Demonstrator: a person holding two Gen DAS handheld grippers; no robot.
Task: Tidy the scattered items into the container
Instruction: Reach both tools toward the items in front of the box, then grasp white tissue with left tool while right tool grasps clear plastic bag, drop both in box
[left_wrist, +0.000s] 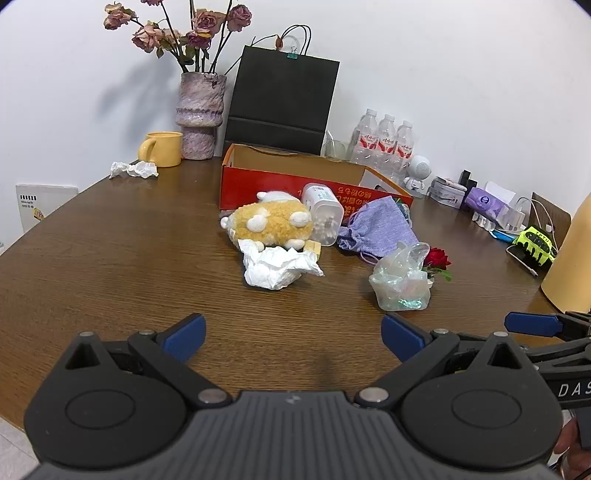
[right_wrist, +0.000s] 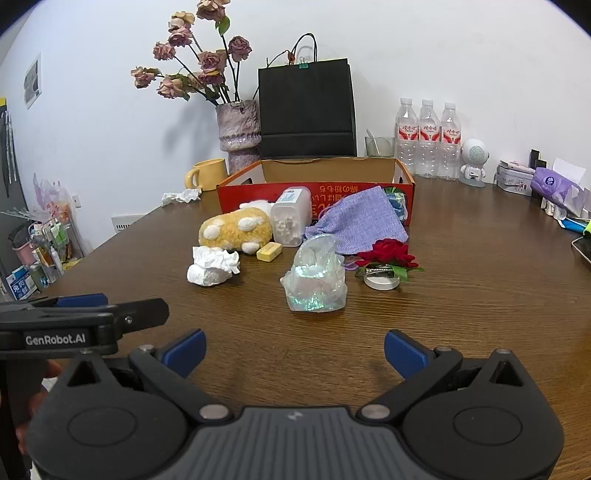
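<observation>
Two handheld grippers hover low over the near edge of a brown wooden table (left_wrist: 110, 251), each empty with its blue-padded fingers spread wide. The left gripper (left_wrist: 293, 338) faces a crumpled white tissue (left_wrist: 275, 267), while the right gripper (right_wrist: 294, 352) points toward a clear plastic bag (right_wrist: 314, 278) with a glittery bottom.

The scattered items lie in a loose cluster at mid-table, just in front of the container, an open red cardboard box (right_wrist: 314, 173) with orange printing on its front wall. A yellow plush toy (right_wrist: 236, 230) with white spots lies on its side, the tissue just near of it and a small yellow block (right_wrist: 269, 252) touching its right end. A translucent tub of cotton swabs (right_wrist: 290, 218) leans against the box front, to the right of the plush. A lavender drawstring pouch (right_wrist: 364, 225) rests against the box's right half. A red fabric rose (right_wrist: 388, 253) lies near of the pouch, over a small round tin (right_wrist: 381, 282).

Beyond the box stand a black paper bag (right_wrist: 306, 110), a vase of dried roses (right_wrist: 238, 129) and a yellow mug (right_wrist: 208, 174) to the left, with another crumpled tissue (right_wrist: 181, 195) near the mug. Three water bottles (right_wrist: 428, 138) line the wall to the right.
</observation>
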